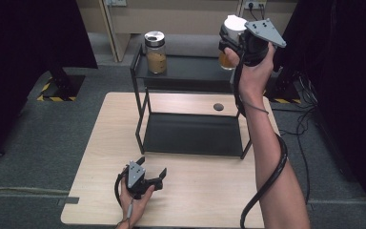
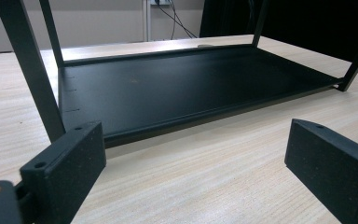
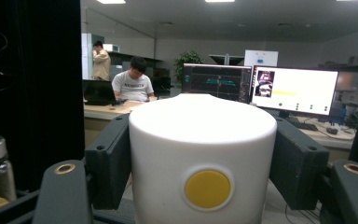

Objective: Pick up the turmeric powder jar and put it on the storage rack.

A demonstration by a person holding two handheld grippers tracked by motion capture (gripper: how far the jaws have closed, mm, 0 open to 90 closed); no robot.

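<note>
The right gripper (image 1: 229, 37) clamps a white-lidded jar (image 3: 202, 158) by its cap above the black shelf (image 1: 190, 69), seemingly for lifting; the left gripper (image 1: 153, 171) rests released before it.

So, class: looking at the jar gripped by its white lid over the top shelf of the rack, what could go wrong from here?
1. The right gripper clamps only the white lid; if the lid is loose, the jar might drop.
2. Another jar with a metal lid stands on the same top shelf; a sideways swing could knock it.
3. The left gripper rests open on the table, so nothing steadies the rack.
</note>
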